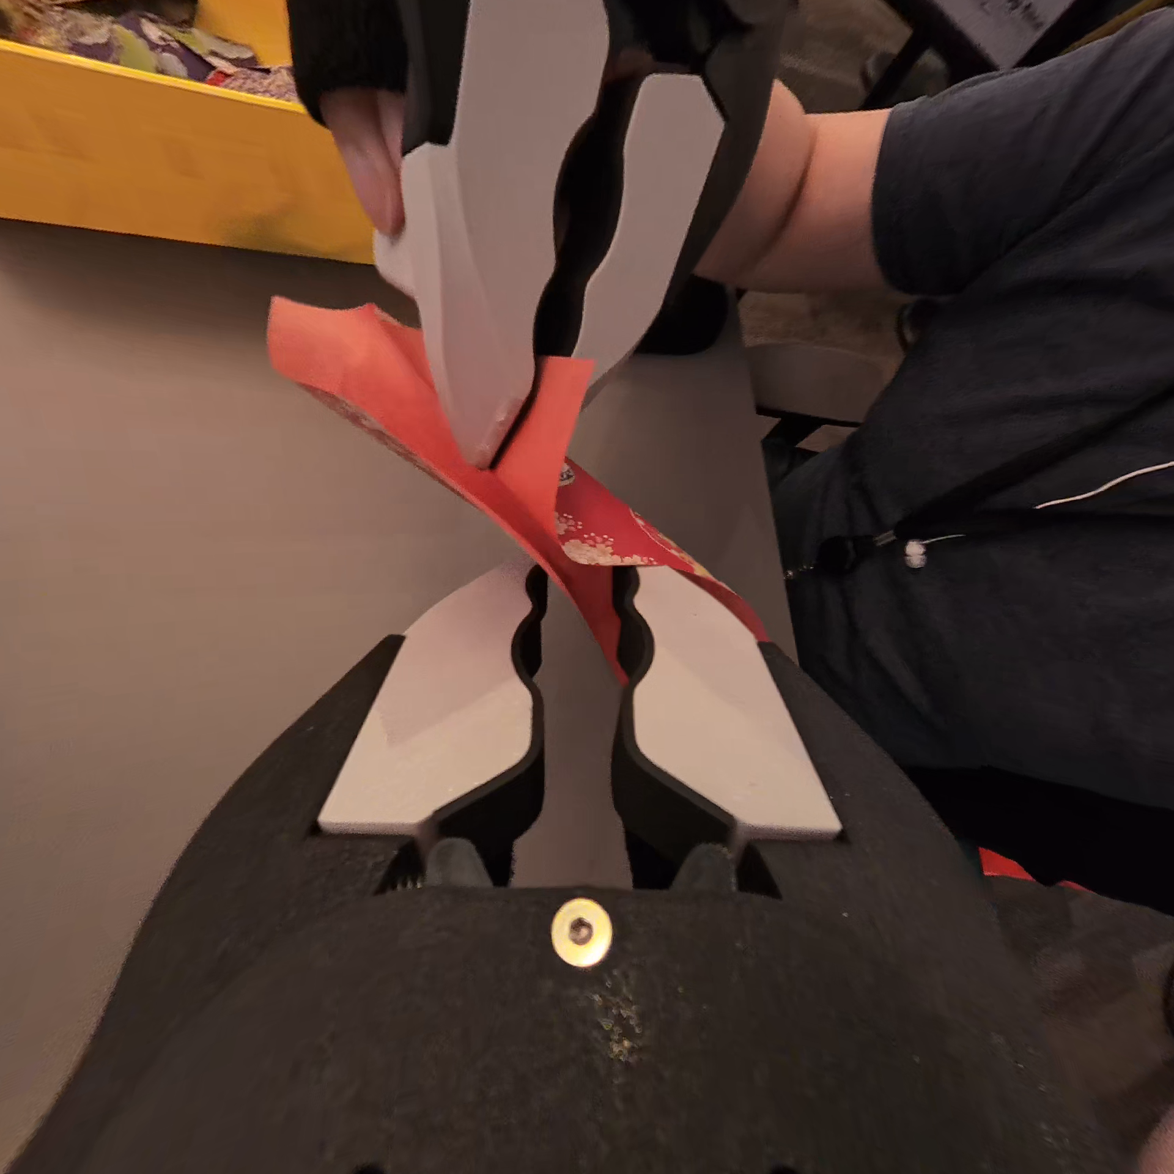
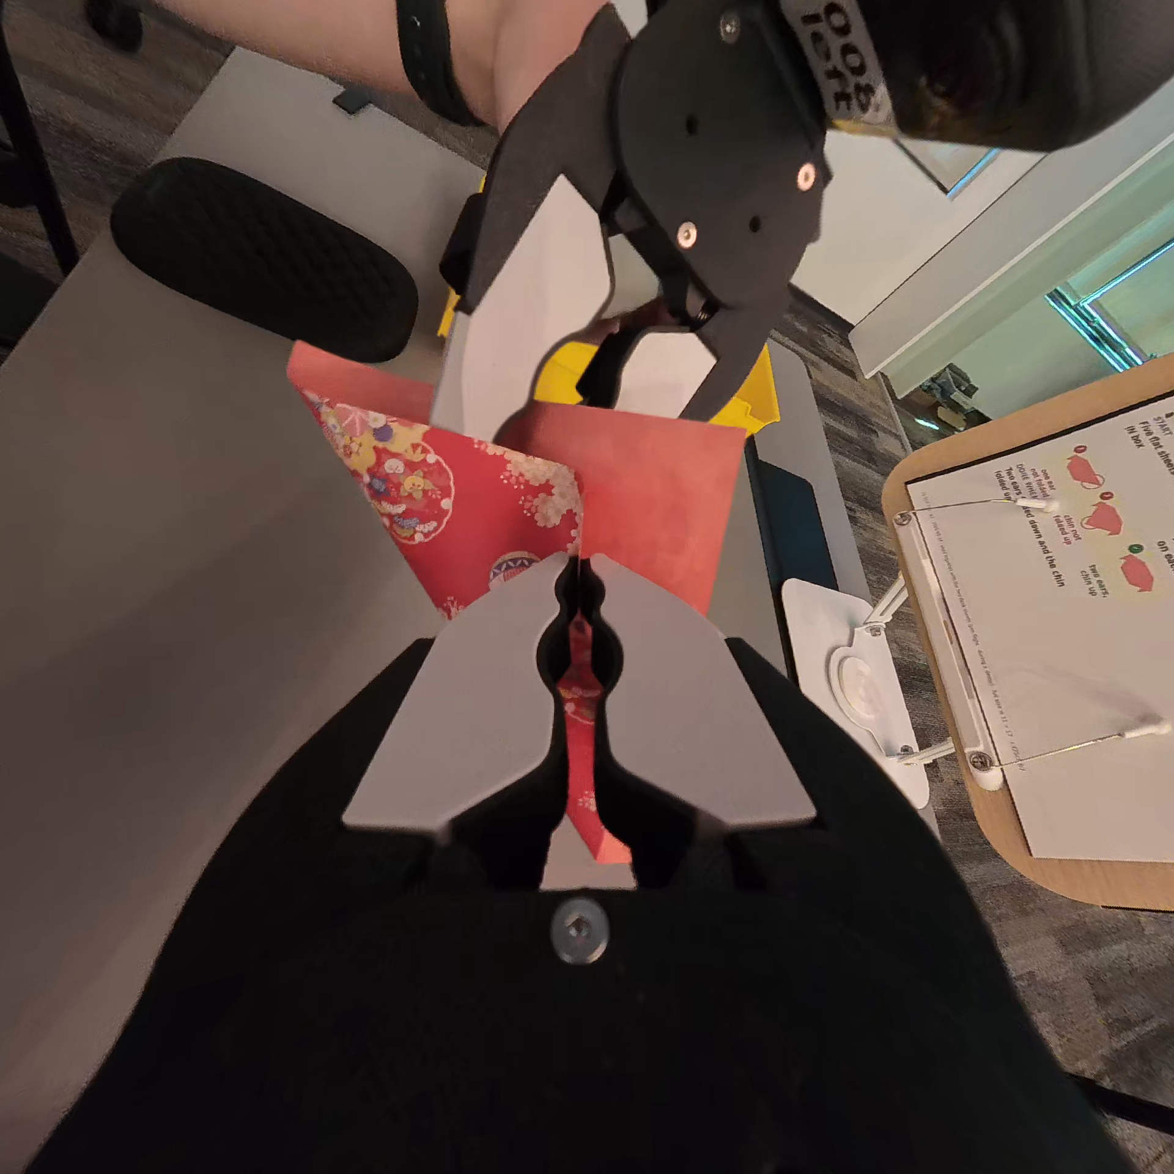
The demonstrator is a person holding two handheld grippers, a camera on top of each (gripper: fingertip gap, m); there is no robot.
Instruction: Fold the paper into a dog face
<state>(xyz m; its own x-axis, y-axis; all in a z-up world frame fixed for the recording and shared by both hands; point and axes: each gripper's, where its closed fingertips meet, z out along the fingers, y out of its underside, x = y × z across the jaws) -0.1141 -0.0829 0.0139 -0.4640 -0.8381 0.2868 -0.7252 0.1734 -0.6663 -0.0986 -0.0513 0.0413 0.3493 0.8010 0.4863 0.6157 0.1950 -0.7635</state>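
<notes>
- Left wrist view, foreground: the left gripper (image 1: 581, 575), black-bodied with pale grey finger plates, has its fingers spread with a clear gap; the lower edge of the red patterned origami paper (image 1: 591, 533) passes between the tips, and whether it touches them cannot be told.
- Left wrist view, centre: the right gripper (image 1: 502, 454) reaches down from above, fingers pressed together on the plain orange-red back of the paper, which is lifted off the grey table (image 1: 159, 540).
- Left wrist view, edges: a bare hand (image 1: 371, 165) in a black cuff steadies that tool; a yellow box (image 1: 146, 152) stands behind, and a forearm in a dark sleeve enters from the right.
- Right wrist view, foreground: the right gripper (image 2: 579, 562) pinches the paper (image 2: 445, 489), its floral face turned to the lens and a fold standing behind.
- Right wrist view, beyond: the left gripper (image 2: 572, 394) hangs above the sheet; it bears a white printed label.
- Right wrist view, right: a wooden board (image 2: 940, 794) carries a printed instruction sheet (image 2: 1080, 667) with red diagrams.
</notes>
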